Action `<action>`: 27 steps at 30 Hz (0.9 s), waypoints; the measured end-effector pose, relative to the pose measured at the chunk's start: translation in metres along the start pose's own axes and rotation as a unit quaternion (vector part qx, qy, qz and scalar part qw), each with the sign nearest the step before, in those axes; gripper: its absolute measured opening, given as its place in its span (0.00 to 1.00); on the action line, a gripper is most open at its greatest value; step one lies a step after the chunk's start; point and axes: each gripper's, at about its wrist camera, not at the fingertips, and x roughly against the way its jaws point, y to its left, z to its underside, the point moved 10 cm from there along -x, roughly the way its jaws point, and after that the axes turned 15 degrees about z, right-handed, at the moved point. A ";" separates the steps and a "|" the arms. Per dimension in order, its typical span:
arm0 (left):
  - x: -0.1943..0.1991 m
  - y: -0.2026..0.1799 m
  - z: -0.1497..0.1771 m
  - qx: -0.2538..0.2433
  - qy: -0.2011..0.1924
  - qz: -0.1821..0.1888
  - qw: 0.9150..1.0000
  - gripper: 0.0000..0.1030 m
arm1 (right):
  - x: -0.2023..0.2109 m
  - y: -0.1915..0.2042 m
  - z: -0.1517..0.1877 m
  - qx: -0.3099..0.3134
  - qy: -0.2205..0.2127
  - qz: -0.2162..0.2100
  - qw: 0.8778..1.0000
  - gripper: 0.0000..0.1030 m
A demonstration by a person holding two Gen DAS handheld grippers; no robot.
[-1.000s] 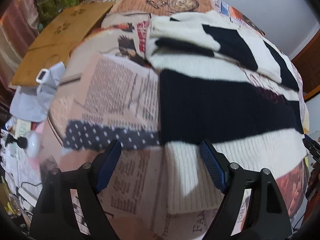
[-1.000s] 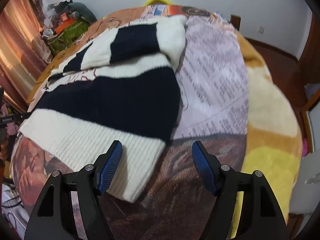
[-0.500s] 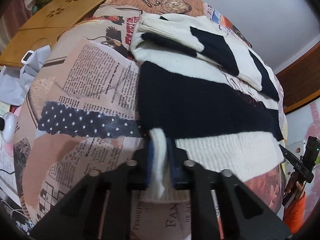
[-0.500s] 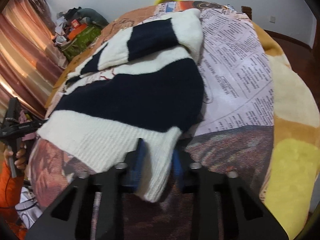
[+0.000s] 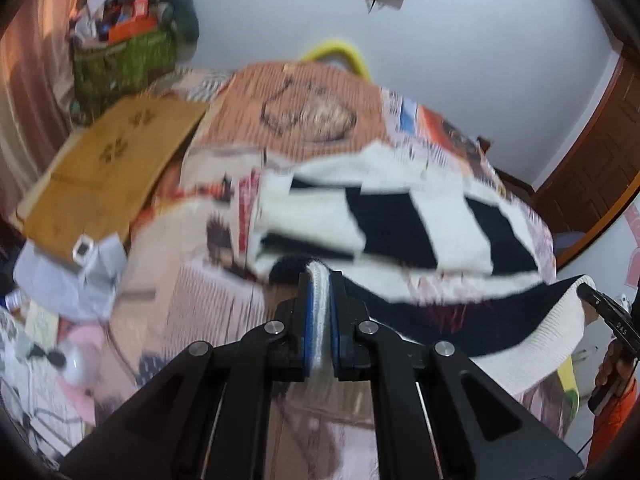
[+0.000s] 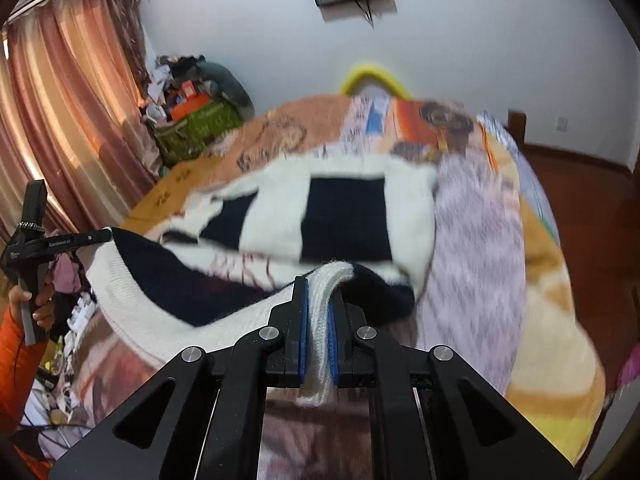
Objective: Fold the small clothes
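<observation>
- Left wrist view: my left gripper (image 5: 319,312) is pinching the white ribbed hem of the striped sweater (image 5: 400,216), near its left corner. The hem hangs lifted above the bed (image 5: 304,112), stretched across to the right gripper (image 5: 588,294) at the far corner; the sleeves lie folded on the body beyond.
- Right wrist view: my right gripper (image 6: 318,320) is clamped on the same hem at its corner, the left gripper (image 6: 102,236) holding the other end. I judge both corners are held so the hem stays level as I carry it up over the sweater (image 6: 344,216) for the fold.
</observation>
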 end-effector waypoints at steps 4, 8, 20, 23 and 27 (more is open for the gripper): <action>-0.013 -0.004 -0.037 -0.011 -0.014 -0.011 1.000 0.07 | -0.008 0.001 -0.031 0.006 -0.022 0.005 1.000 0.07; -0.038 0.009 -0.067 -0.004 -0.013 -0.027 1.000 0.07 | -0.030 -0.005 -0.055 0.011 -0.026 0.023 0.999 0.07; -0.148 0.085 -0.083 0.053 0.047 -0.067 0.995 0.07 | -0.129 -0.049 -0.073 -0.030 0.044 0.038 0.998 0.07; -0.168 0.093 -0.077 0.053 0.065 -0.069 0.994 0.07 | -0.142 -0.053 -0.069 -0.037 0.063 0.030 0.997 0.07; -0.177 0.098 -0.075 0.050 0.076 -0.075 0.993 0.09 | -0.143 -0.053 -0.071 -0.040 0.071 0.006 0.997 0.07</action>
